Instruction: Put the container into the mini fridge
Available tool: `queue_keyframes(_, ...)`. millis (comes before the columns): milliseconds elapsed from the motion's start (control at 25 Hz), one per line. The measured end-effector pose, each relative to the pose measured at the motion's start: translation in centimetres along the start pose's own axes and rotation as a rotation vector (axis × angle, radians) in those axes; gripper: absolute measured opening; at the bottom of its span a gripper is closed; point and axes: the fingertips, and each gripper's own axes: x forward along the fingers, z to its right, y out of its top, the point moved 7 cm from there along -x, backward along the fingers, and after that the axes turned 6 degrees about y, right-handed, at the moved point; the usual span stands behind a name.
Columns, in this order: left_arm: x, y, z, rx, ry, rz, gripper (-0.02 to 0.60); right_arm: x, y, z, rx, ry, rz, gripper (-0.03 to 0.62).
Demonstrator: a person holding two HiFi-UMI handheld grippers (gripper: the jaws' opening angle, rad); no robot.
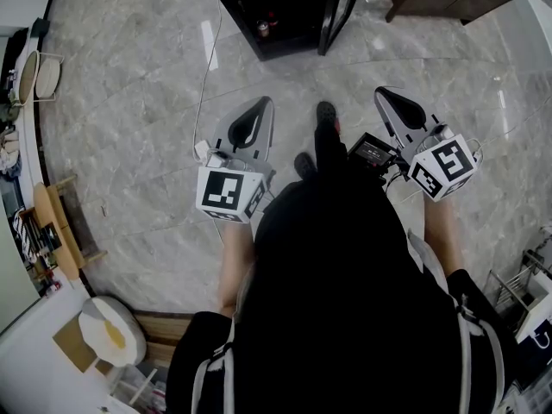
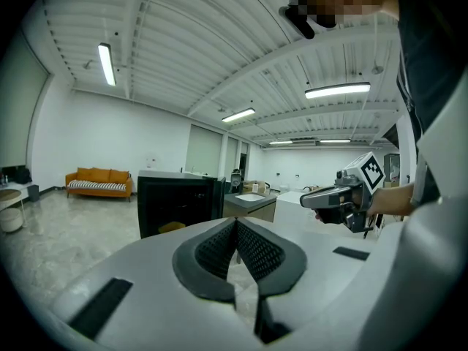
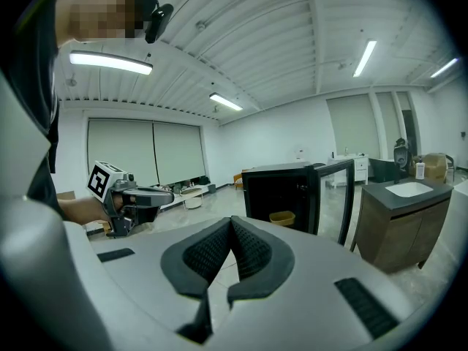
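The black mini fridge stands on the marble floor ahead, its glass door swung open to the right. A yellow container sits low inside the fridge; the left gripper view also shows the yellow container there. My left gripper is held at waist height, well short of the fridge. Its jaws are shut with nothing between them. My right gripper hangs level beside it, jaws together and empty. Neither gripper touches anything.
A dark vanity cabinet with a sink stands right of the fridge door. A white cable runs across the floor toward the fridge. An orange sofa is far off at the left. Shelves and a round stool line the left wall.
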Motion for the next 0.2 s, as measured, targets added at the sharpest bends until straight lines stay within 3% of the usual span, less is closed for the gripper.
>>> queue_keyframes(200,0.35,-0.02,0.06,-0.002,-0.007,0.001,0.034,0.33,0.32,0.02,-0.013,-0.002,-0.012,0.018)
